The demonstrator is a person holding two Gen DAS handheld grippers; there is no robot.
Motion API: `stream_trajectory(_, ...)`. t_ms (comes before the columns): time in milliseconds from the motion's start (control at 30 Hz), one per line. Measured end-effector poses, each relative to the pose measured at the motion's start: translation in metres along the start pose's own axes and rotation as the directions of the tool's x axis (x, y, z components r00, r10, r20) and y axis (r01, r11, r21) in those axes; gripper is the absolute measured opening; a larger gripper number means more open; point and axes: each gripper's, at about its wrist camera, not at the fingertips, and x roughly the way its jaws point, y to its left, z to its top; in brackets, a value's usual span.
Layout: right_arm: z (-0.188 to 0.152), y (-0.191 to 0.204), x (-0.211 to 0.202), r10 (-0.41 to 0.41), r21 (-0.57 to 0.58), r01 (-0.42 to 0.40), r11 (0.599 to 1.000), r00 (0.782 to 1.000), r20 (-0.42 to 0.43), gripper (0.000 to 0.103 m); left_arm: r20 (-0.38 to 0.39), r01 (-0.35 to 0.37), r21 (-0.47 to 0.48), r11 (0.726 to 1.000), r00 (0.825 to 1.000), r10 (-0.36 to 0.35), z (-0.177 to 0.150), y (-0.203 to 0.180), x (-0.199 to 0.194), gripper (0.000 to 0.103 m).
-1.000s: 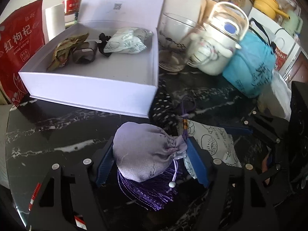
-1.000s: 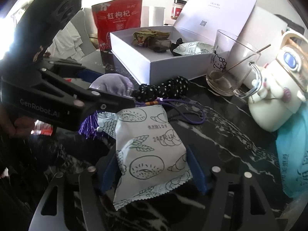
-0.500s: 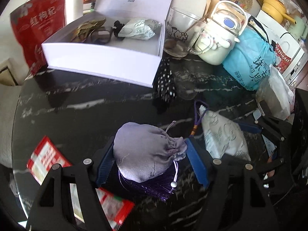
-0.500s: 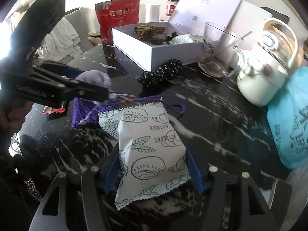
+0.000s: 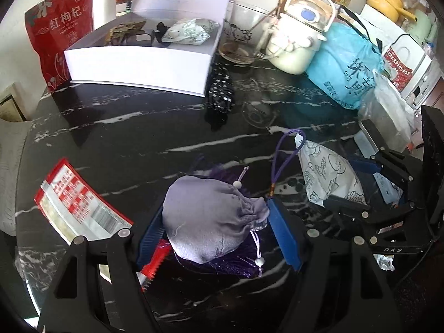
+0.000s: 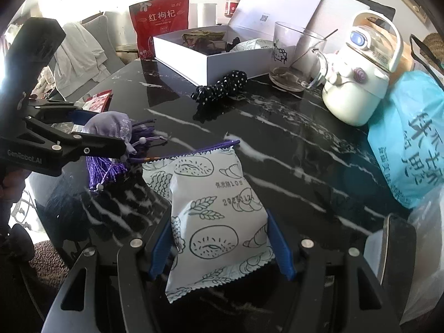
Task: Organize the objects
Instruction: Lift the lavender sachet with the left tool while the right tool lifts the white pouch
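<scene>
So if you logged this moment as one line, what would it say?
left gripper: shut on lilac pouch | right gripper: shut on snack packet | white box: open, both items outside it

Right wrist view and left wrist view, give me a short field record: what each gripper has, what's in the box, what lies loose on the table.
left gripper: shut on lilac drawstring pouch with purple tassel
right gripper: shut on white snack packet printed with bread drawings
white open box: holds a similar packet, dark items, crumpled olive wrapper
black marble table: black polka-dot scrunchie, red-and-white sachet
</scene>
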Motion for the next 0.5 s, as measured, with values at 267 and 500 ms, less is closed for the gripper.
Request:
stream_trajectory(267, -0.013, -0.002, -0.007, 0.013, -0.028, -0.013, 1.000, 1.000, -0.007, 0.068, -0.022, -0.012, 0.038, 0.999, 1.000, 0.013, -0.003, -0.018, 0.014, 0.083)
stream_trajectory(500, -0.017, -0.006, -0.006, 0.046, -0.042, -0.046, 0.998, 0.999, -0.001, 0.078, -0.009, -0.069, 0.123, 0.990, 0.997, 0.071, -0.007, -0.038, 0.023, 0.091)
